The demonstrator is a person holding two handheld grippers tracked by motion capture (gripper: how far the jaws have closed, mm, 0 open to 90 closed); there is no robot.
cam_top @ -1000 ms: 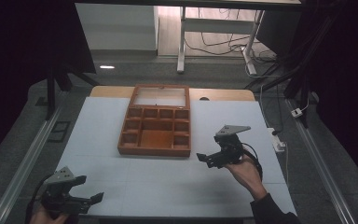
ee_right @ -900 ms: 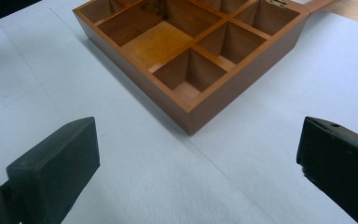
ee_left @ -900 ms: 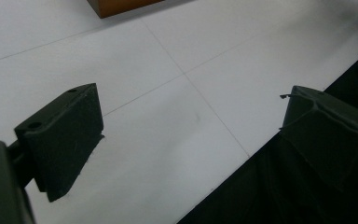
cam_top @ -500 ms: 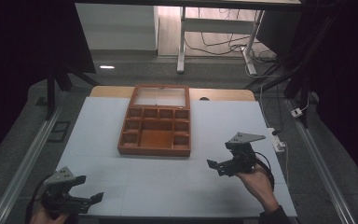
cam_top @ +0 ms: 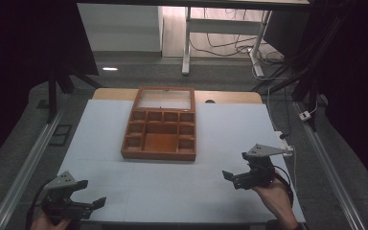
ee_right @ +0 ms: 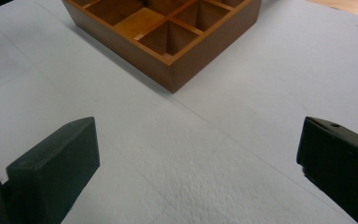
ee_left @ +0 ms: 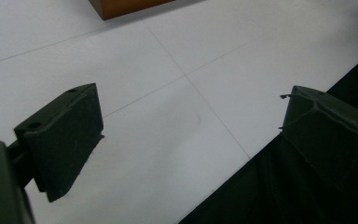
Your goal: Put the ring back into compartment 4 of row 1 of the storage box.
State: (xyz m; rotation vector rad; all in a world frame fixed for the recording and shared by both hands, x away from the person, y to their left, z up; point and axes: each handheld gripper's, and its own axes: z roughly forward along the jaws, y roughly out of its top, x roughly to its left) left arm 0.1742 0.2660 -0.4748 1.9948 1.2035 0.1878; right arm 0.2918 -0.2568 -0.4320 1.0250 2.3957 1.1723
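The wooden compartment box (cam_top: 160, 130) is sitting mid-table on the white sheet (cam_top: 211, 187), lid open. The right gripper (cam_top: 230, 176) is hovering low, well right of it, jaws spread wide; the left gripper (cam_top: 92, 196) is hanging at the near-left edge, also gaping wide, both empty.

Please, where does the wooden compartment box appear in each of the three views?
High view: wooden box lies at the table's middle, lid open toward the far side.
Left gripper view: one brown corner at the top edge.
Right gripper view: its near corner and compartments at top centre.
Shared landmark: the thin seam lines in the white table cover.
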